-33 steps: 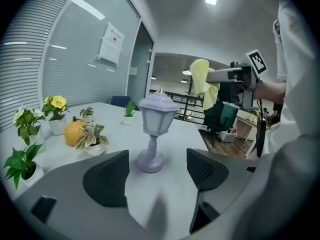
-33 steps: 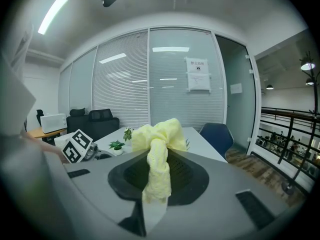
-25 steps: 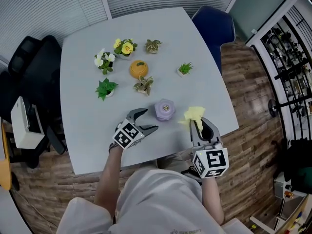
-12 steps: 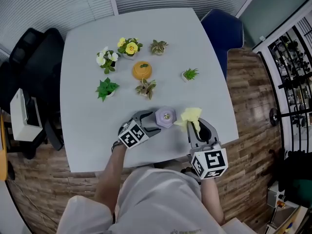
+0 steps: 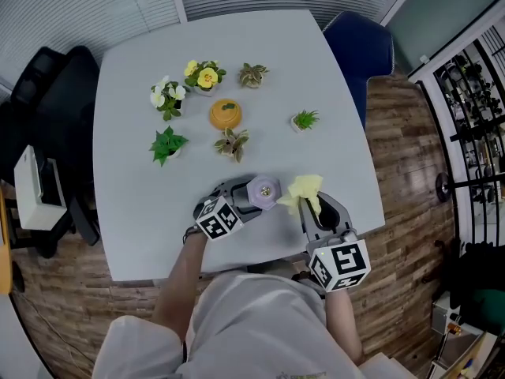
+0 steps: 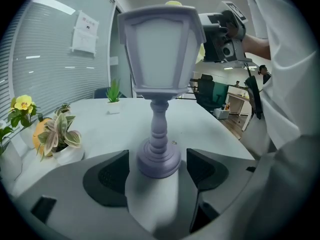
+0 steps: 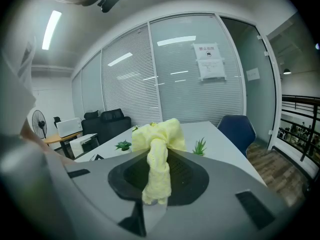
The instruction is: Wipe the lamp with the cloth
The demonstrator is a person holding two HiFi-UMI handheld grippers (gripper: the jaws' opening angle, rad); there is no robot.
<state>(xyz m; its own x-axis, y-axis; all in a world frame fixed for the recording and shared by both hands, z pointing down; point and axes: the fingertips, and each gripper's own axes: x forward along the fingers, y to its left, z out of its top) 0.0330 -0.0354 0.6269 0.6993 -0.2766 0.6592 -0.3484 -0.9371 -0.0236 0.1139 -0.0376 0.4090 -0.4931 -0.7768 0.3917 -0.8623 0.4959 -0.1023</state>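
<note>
A small lilac lantern-style lamp stands upright near the front edge of the grey table. My left gripper is open, its jaws on either side of the lamp's round base with a narrow gap each side. In the left gripper view the lamp rises between the black pads. A yellow cloth is bunched just right of the lamp's top, and my right gripper is shut on it. The right gripper view shows the cloth pinched in the jaws of the right gripper.
Several small potted plants stand behind the lamp: yellow flowers, white flowers, a green plant, a variegated plant, a spiky one, and an orange pot. A blue chair is at the far right, black chairs at the left.
My left gripper has moved right to the lamp, and its jaws now bracket the base. The right gripper with the cloth has shifted slightly toward the lamp.
</note>
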